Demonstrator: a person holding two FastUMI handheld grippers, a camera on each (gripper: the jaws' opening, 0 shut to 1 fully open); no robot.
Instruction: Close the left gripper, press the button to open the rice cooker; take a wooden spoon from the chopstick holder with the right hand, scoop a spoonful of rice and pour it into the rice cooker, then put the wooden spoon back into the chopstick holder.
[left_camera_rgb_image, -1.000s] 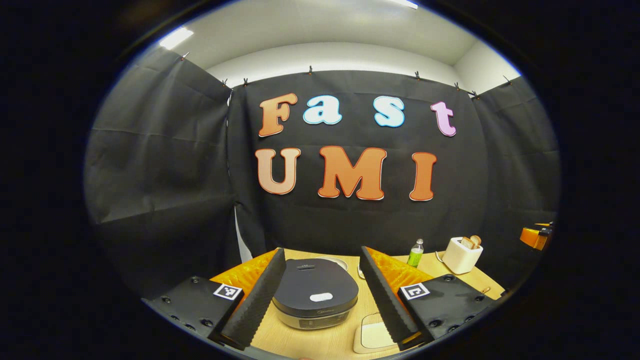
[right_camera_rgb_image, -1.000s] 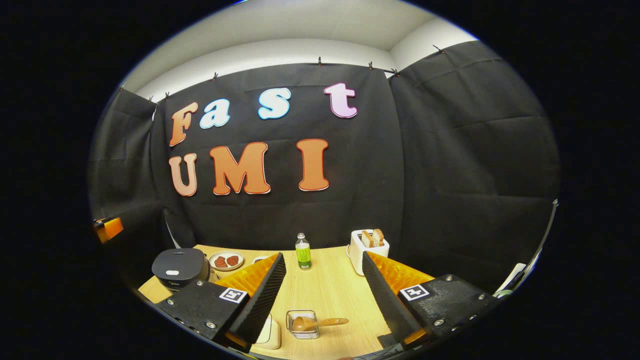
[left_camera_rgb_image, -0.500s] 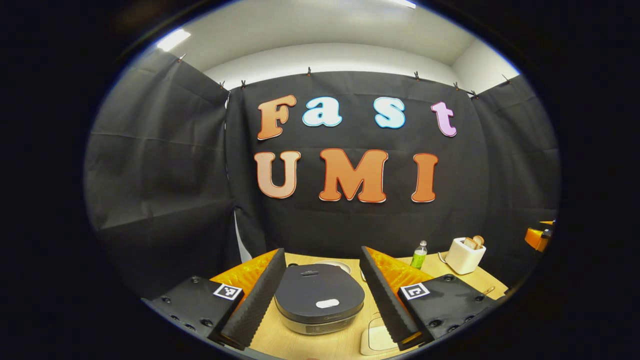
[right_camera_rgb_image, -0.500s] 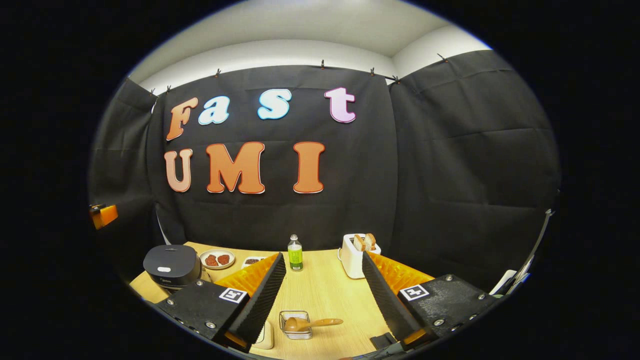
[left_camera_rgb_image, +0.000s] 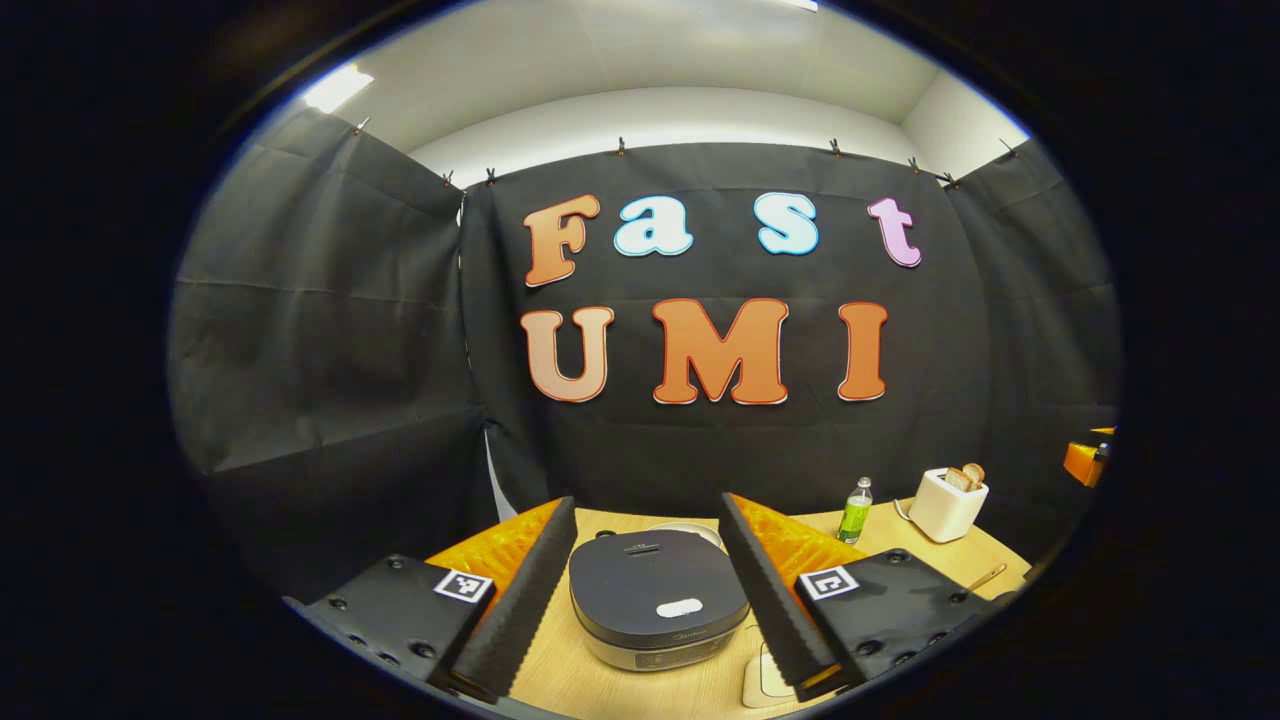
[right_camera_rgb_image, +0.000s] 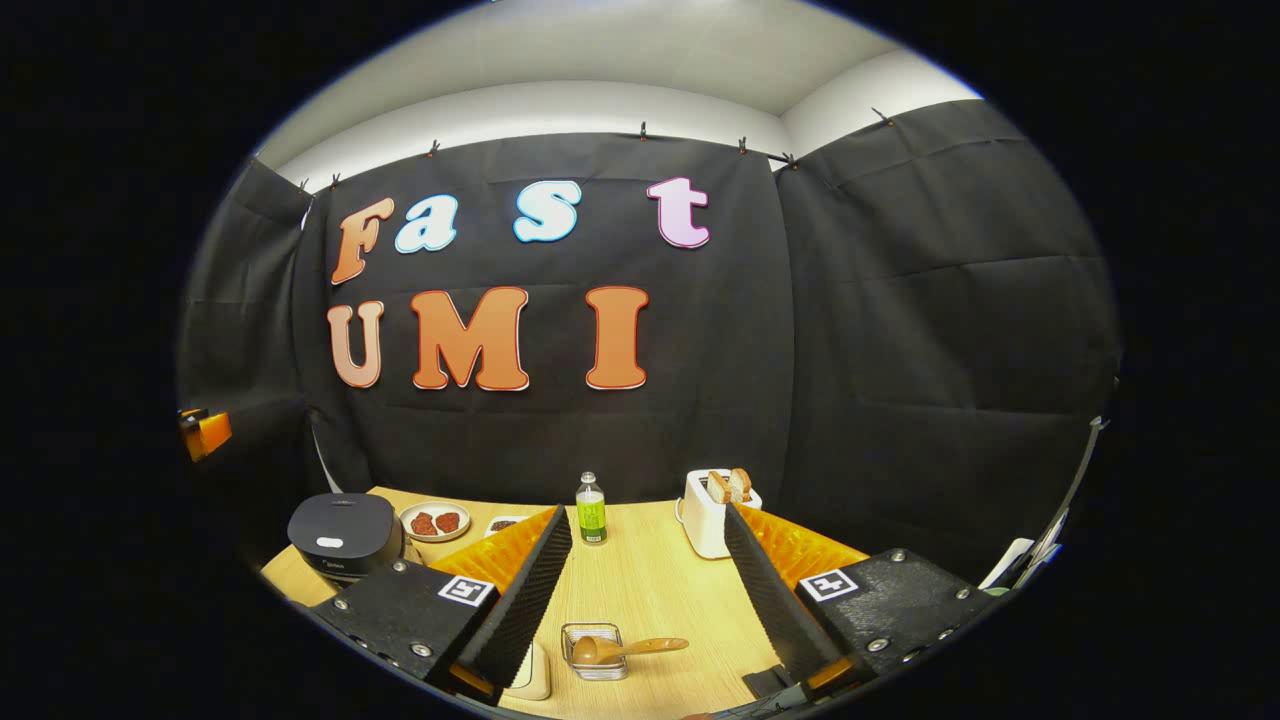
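In the left gripper view the dark rice cooker (left_camera_rgb_image: 655, 600) stands shut on the wooden table, its white button (left_camera_rgb_image: 678, 607) at the lid's front. My left gripper (left_camera_rgb_image: 647, 503) is open above and in front of it, one finger on either side of the cooker. In the right gripper view the wooden spoon (right_camera_rgb_image: 628, 648) rests with its bowl in a small wire chopstick holder (right_camera_rgb_image: 592, 655), handle pointing right. My right gripper (right_camera_rgb_image: 647, 511) is open, raised above the holder, nothing between its fingers. The rice cooker (right_camera_rgb_image: 343, 535) sits far left.
A plate of red food (right_camera_rgb_image: 433, 521), a small dish (right_camera_rgb_image: 503, 523), a green bottle (right_camera_rgb_image: 590, 510) and a white toaster with bread (right_camera_rgb_image: 710, 512) line the table's back. A cream container (right_camera_rgb_image: 533, 672) lies left of the holder. An orange part (right_camera_rgb_image: 205, 432) shows at the left edge.
In the left gripper view the rice cooker has drifted right and looks slightly nearer. The right gripper view has shifted a little, mostly in the first half second. Both grippers stay open.
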